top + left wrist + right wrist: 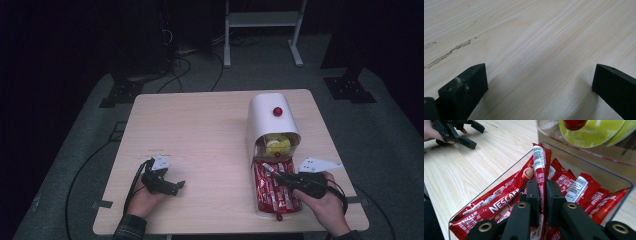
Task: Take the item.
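Coffee stick, red, stands pinched between the pressed-together jaws of the right gripper, raised above a clear drawer packed with more red sticks at the table's 4 o'clock. At 8 o'clock the left gripper rests on bare wood, jaws spread wide with nothing between them. Beyond the drawer, toward 2 o'clock, a white dispenser with a red knob holds yellow pods.
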`<state>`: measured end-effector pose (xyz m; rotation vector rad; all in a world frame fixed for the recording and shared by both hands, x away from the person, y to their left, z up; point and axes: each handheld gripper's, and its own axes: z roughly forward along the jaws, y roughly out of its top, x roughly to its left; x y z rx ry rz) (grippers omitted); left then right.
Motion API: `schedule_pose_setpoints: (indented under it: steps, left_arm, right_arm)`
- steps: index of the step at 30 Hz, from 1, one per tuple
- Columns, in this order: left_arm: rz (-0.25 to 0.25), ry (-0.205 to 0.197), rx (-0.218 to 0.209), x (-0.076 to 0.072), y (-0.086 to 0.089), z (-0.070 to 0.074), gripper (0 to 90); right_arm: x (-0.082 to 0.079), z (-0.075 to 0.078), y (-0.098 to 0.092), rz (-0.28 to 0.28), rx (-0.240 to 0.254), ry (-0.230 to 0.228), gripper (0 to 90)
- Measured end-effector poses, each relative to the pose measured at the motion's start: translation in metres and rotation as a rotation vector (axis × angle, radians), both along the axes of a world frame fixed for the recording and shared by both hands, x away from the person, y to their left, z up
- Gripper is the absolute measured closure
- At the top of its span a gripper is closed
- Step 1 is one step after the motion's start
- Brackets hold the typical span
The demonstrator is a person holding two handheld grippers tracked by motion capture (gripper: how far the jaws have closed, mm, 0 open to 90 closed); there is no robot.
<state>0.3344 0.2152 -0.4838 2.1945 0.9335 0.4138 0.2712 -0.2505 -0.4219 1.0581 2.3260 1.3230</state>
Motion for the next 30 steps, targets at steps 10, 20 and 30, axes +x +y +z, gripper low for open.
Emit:
schedule_pose_setpoints:
  steps: [10,20,30]
  left_arm:
    - [0.000,0.000,0.000,0.000,0.000,0.000,0.0]
    - [0.000,0.000,0.000,0.000,0.000,0.000,0.0]
    - [0.000,0.000,0.000,0.000,0.000,0.000,0.0]
  right_arm:
    - [-0.003,0.005,-0.010,-0.012,0.004,0.002,81.8]
    - [-0.005,0.008,-0.022,-0.020,0.001,0.000,81.8]
    - [-0.007,0.011,-0.035,-0.036,0.011,-0.008,81.8]
